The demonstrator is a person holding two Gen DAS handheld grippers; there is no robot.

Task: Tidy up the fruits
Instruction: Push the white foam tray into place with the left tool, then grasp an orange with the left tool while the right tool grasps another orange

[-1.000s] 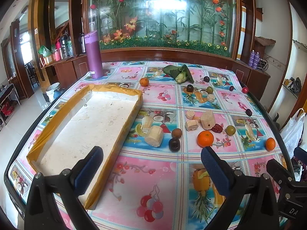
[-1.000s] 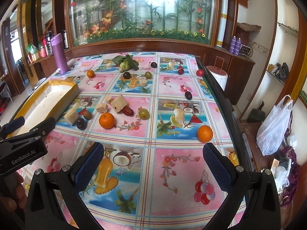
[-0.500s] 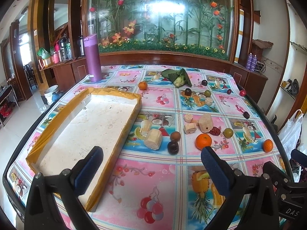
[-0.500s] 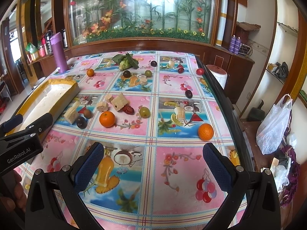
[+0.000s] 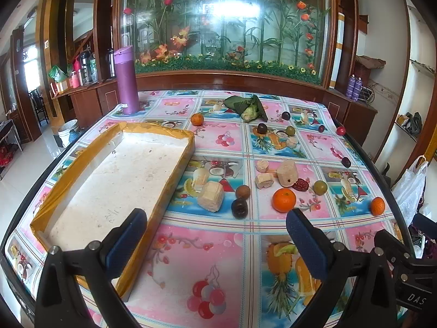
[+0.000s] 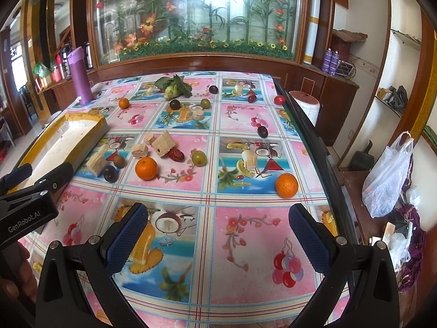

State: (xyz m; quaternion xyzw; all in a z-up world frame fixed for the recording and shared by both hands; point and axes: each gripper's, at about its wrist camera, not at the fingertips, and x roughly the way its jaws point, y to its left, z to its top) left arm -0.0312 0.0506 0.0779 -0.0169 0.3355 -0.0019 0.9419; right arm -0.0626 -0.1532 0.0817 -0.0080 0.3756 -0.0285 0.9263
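With the left gripper (image 5: pixel 217 236) and right gripper (image 6: pixel 218 229) both gaping wide and empty above the tablecloth, the round oranges (image 6: pixel 146 168) scattered right of the empty foam tray (image 5: pixel 109 180) may roll off the table if nudged.

My left wrist cam sits low at the table's (image 5: pixel 174 246) near edge, facing 12 o'clock, tray (image 5: pixel 114 180) at 10. Right cam sits further right, same heading. Both share the middle orange (image 5: pixel 284 200) (image 6: pixel 146 168).
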